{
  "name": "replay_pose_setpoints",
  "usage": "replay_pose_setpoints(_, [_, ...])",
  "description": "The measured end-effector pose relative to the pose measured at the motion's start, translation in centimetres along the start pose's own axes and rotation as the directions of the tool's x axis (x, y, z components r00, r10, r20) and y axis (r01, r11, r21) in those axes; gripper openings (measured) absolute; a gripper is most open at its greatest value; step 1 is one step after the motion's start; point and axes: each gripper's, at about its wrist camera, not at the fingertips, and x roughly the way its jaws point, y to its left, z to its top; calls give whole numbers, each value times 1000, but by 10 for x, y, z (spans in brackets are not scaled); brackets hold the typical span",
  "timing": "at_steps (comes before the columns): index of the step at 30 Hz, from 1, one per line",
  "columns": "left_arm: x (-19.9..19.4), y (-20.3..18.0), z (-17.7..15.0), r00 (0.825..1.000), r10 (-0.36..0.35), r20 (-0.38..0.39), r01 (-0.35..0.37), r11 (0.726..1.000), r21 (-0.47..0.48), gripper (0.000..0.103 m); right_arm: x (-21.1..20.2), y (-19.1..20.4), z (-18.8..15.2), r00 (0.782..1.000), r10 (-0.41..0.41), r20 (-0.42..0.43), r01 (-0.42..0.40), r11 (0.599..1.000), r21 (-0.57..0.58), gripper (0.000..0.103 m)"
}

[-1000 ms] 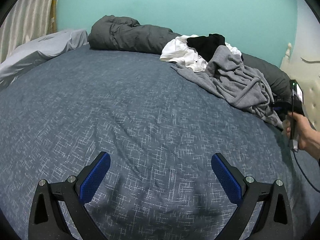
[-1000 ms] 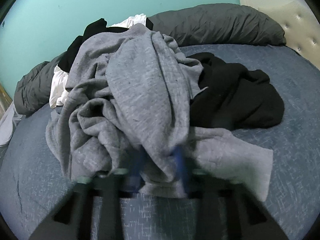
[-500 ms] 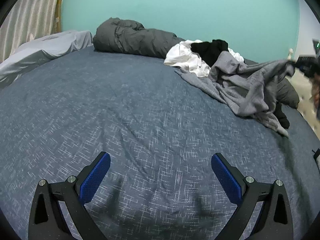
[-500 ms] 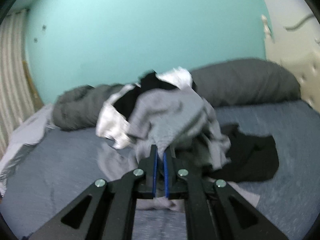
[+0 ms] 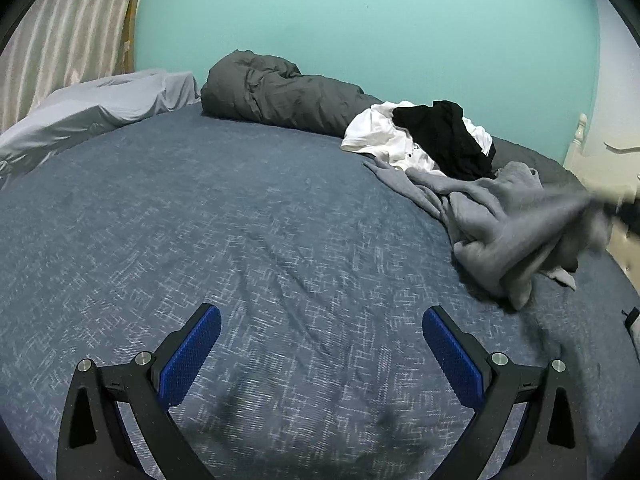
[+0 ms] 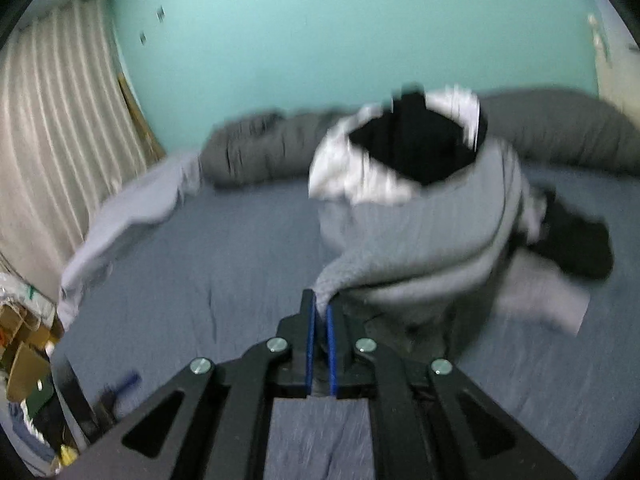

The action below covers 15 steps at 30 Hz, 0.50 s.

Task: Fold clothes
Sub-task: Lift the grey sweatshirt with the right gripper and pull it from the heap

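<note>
1. Grey knit, a sweatshirt-like garment [image 6: 420, 240], is what our right gripper [image 6: 319, 312] has clamped between its blue pads; the two pads stand almost together with a fold of that cloth pinched at their tips.
2. From the pinch we see the grey garment stretch up and away toward the clothes pile, taut and blurred, its far end draped against the heap near the bed's far edge.
3. In our left wrist view the same grey garment [image 5: 516, 228] lies along the bed's right side, part of it lifted and streaked toward the right edge of the picture.
4. Behind it a white garment [image 5: 384, 140] and a black garment [image 5: 448, 140] rest on each other, against a dark grey rolled duvet [image 5: 280, 92] that runs along the bed's far edge by the teal wall [image 5: 360, 20].
5. Our left gripper [image 5: 322, 332] hangs over the blue patterned bedspread [image 5: 240, 220] at the bed's near edge, its pads spread wide apart with nothing between them.
6. At the bed's far left corner we see a pale grey sheet [image 5: 100, 100] bunched beside the striped curtain [image 5: 60, 40].
</note>
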Motion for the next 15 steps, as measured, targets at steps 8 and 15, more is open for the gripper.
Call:
replay_pose_setpoints(8, [5, 12, 0, 1000, -10, -23, 10, 1000, -28, 103, 20, -41, -54, 971, -216, -101, 226, 969, 101, 13])
replay_pose_setpoints(15, [8, 2, -3, 999, -27, -34, 27, 1000, -16, 103, -15, -48, -60, 948, -317, -15, 316, 942, 116, 57])
